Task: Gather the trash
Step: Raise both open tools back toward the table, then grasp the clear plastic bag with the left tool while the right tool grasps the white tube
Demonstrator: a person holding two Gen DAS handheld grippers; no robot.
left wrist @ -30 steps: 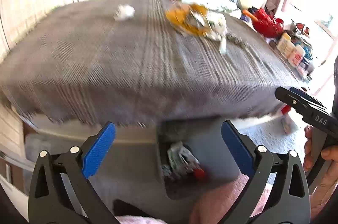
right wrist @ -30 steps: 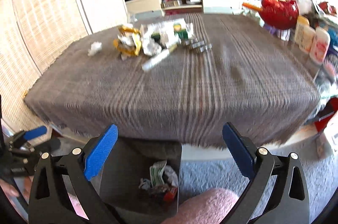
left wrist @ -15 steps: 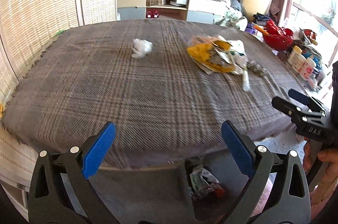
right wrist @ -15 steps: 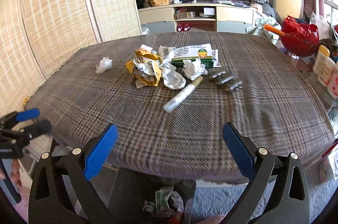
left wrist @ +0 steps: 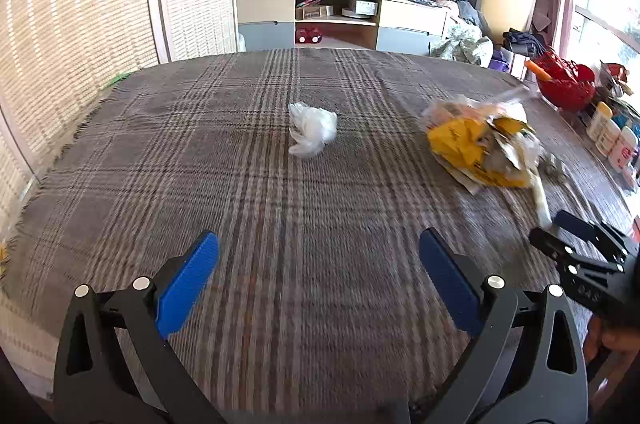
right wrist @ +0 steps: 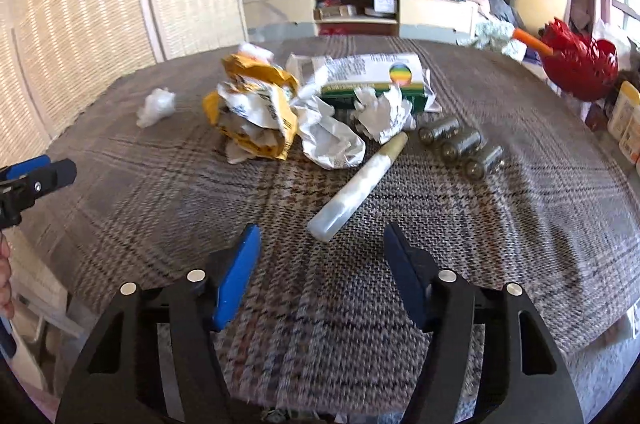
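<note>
Both grippers hovered empty over the plaid-covered desk (left wrist: pixel 280 224), the left gripper (left wrist: pixel 318 260) spread wide, the right gripper (right wrist: pixel 320 250) with fingers parted. Just beyond the right one lay a pale cylindrical tube (right wrist: pixel 356 186), then three grey batteries (right wrist: pixel 460 144), crumpled white paper (right wrist: pixel 332 140), a torn yellow wrapper (right wrist: pixel 256 112) and a green-and-white carton (right wrist: pixel 372 80); a small white tissue wad (left wrist: pixel 312 128) sat apart.

A second ago I had both grippers low at the near edge of the table (left wrist: pixel 168 128), with the bin of trash between my fingers. Now both are up over the plaid cloth and the bin is out of view. My right gripper (right wrist: pixel 320 264) has narrowed its jaws, and the pale tube (right wrist: pixel 356 186) lies just ahead of its fingertips. The white wad (left wrist: pixel 312 134) sits well ahead of my left gripper (left wrist: pixel 318 278), whose jaws are as wide as before.
</note>
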